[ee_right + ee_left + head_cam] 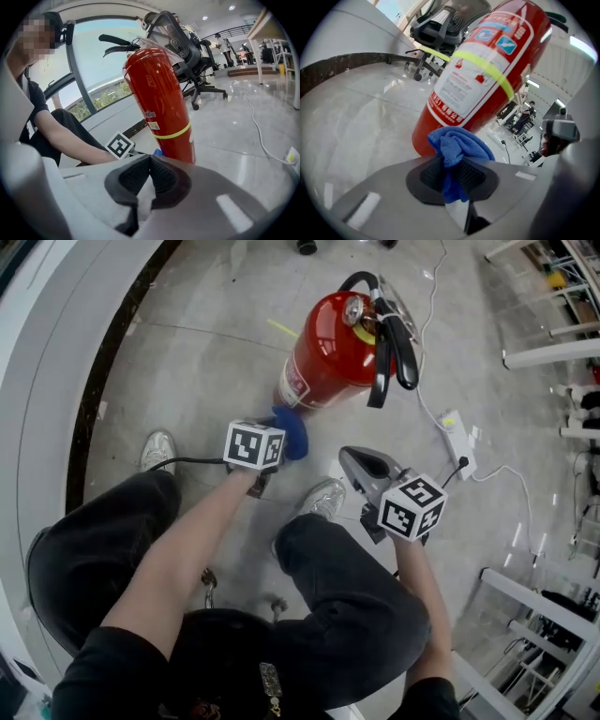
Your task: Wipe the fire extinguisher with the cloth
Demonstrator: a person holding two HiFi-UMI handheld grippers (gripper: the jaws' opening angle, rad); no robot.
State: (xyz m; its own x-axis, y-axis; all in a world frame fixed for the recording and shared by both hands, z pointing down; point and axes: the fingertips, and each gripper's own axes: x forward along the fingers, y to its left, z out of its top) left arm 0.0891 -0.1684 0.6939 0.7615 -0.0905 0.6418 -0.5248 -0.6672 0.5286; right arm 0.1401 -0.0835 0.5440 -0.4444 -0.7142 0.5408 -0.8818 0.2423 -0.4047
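A red fire extinguisher [328,357] stands on the grey floor with a black handle and hose at its top. It fills the left gripper view [487,70] and rises in the right gripper view [159,93]. My left gripper [274,432] is shut on a bunched blue cloth [292,432], which sits at the cylinder's base; up close the blue cloth [457,145] bulges out between the jaws just short of the red wall. Off to the extinguisher's right, my right gripper [354,461] is shut with nothing in it, its jaws [149,161] pressed together.
A white power strip [457,435] and its cable lie on the floor right of the extinguisher. A dark strip and pale wall base [56,352] run along the left. The person's shoes [157,450] and knees sit near both grippers. Office chairs [187,47] stand behind.
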